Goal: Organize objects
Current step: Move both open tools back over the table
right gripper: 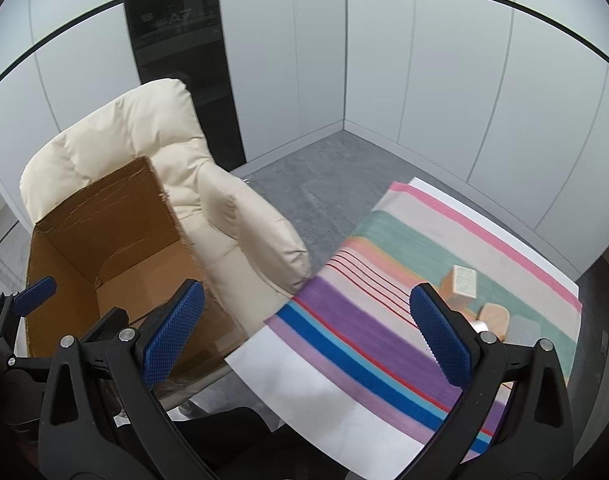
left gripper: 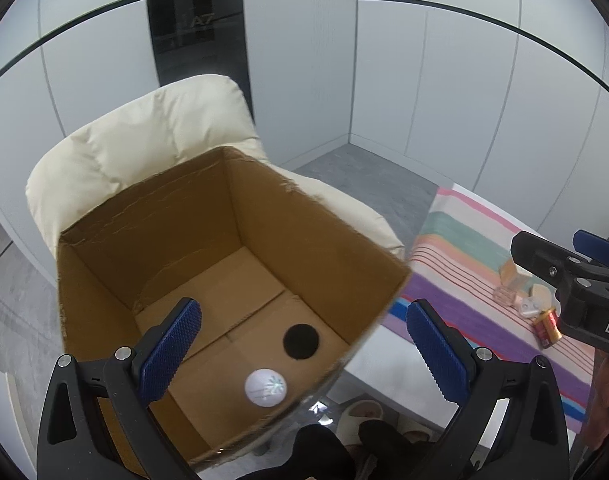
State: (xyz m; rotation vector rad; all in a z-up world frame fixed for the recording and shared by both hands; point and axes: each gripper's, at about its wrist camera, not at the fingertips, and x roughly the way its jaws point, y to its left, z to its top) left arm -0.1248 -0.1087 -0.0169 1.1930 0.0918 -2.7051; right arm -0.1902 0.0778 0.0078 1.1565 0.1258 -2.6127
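An open cardboard box stands on a cream armchair. In it lie a white ball and a black round thing. My left gripper is open and empty, held above the box's near side. On the striped cloth lie wooden blocks, a small clear piece and a red-gold battery. My right gripper is open and empty above the cloth's near left corner; it also shows in the left wrist view. The wooden blocks lie to its right.
The cloth covers a white table right of the armchair. The box and the left gripper show at the left. Grey floor and white wall panels lie behind. Slippers lie on the floor.
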